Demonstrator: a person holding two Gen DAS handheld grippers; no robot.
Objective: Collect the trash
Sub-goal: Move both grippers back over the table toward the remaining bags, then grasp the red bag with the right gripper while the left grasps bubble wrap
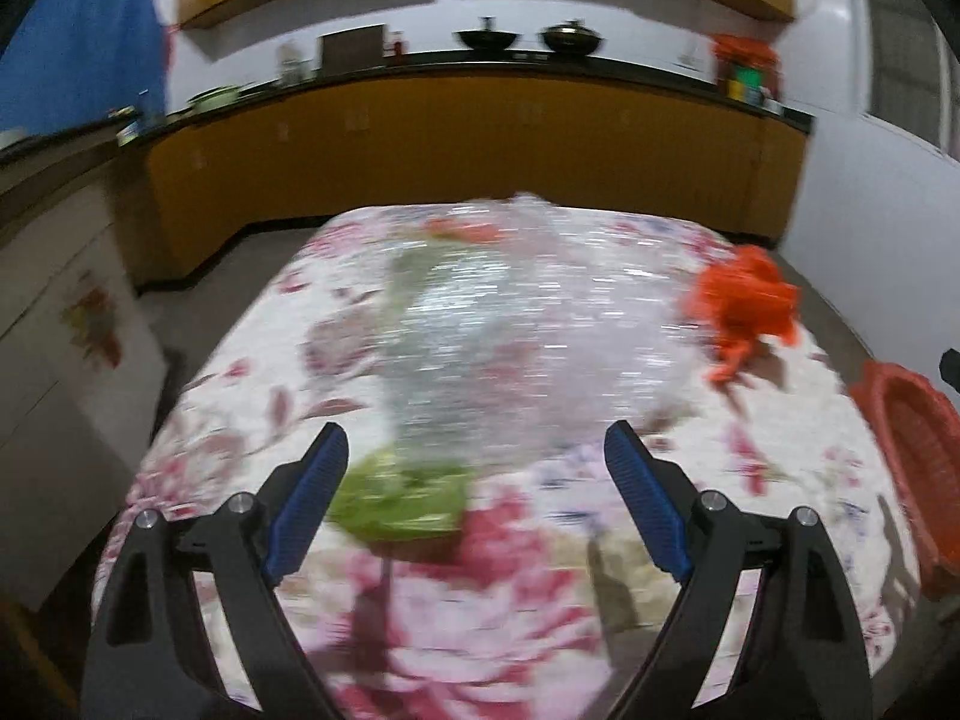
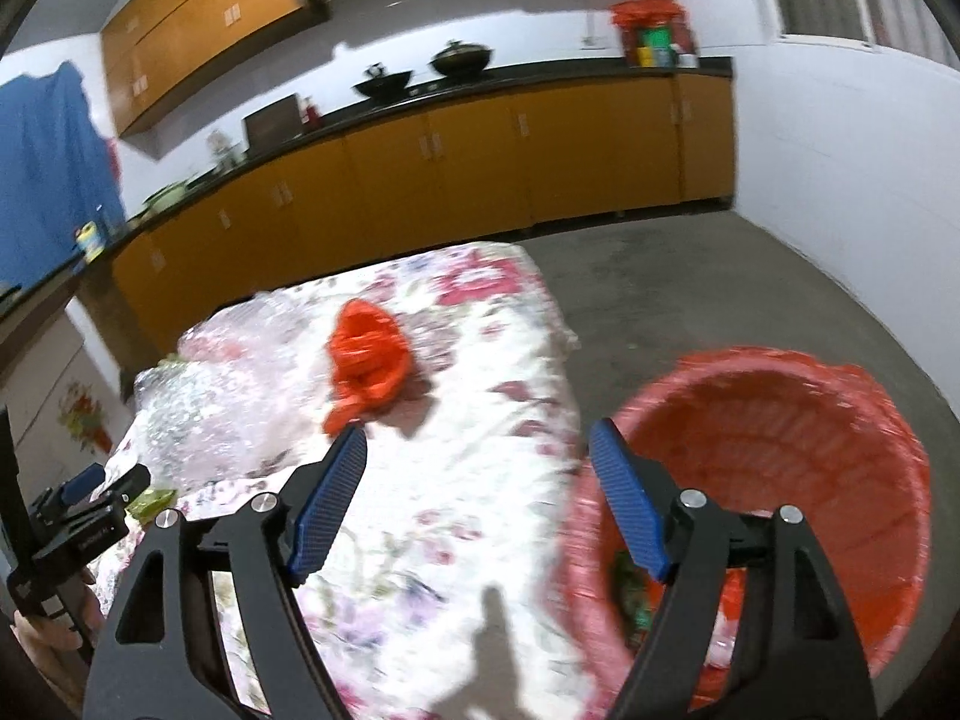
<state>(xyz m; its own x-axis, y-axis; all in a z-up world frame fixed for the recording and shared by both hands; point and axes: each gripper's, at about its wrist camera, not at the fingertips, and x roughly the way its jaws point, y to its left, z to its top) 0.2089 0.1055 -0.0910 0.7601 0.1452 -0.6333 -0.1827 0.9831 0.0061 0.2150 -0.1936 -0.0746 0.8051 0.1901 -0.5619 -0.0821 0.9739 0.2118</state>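
We see the crumpled orange-red plastic bag (image 2: 366, 354) lying on the table (image 2: 456, 510), toward its far right part, with the red bin (image 2: 840, 420) standing on the floor just beside the table's right edge. Left of the bag spreads a large sheet of clear, crinkled plastic film (image 1: 498, 336), shiny and blurred, and at the film's near end lies a green wrapper (image 1: 402, 501). A few scraps sit in the bottom of the bin, too blurred for us to name.

Our left gripper (image 1: 477, 456) tilts down over the table with its jaws wide apart and empty, the wrapper just ahead between the blue ribbed pads (image 1: 312, 504). Our right gripper (image 2: 477, 456) also tilts down, its jaws spread wide with nothing between them, straddling the table's right edge and the bin's rim.

The table wears a white cloth printed with pink and red flowers. Beyond it run yellow-orange cabinets (image 2: 480, 168) under a dark counter bearing two black woks (image 1: 486, 39), above a grey concrete floor (image 2: 690, 288).
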